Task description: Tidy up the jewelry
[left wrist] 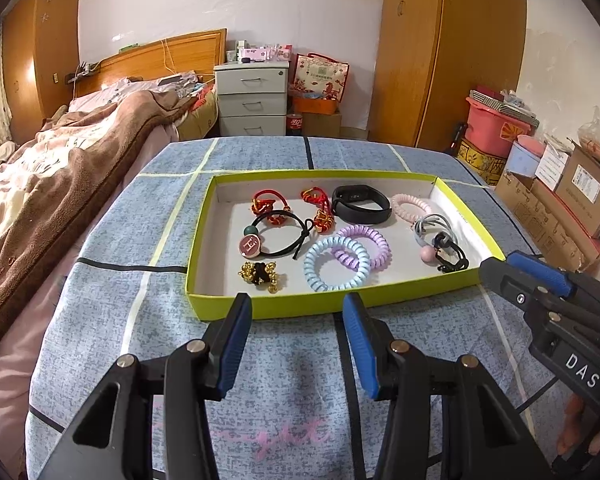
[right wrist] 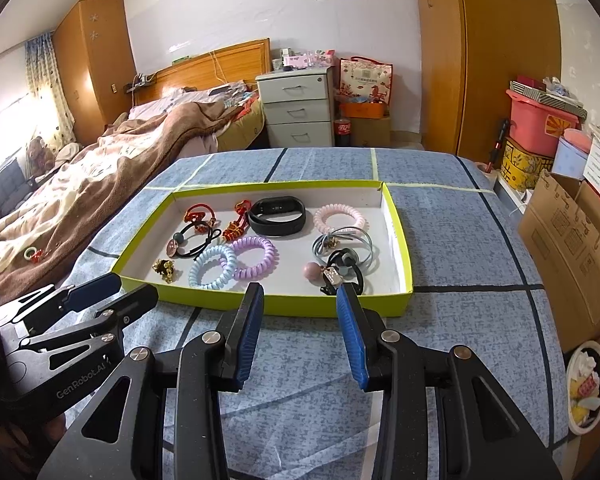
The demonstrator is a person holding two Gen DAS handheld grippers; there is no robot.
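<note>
Your right tool (right wrist: 300,300) and left tool (left wrist: 297,308) both stand apart and empty; the pink-ball hair tie (right wrist: 340,266) lies straight ahead of the right one, inside the green tray (right wrist: 396,303).

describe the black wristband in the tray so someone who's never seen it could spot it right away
Start at the shallow yellow-green tray on the blue checked cloth. In its far half lies the black wristband, between the red knotted ties and the pink coil. It is the only smooth, wide, solid black loop there; its neighbours are coils or thin cords.
</note>
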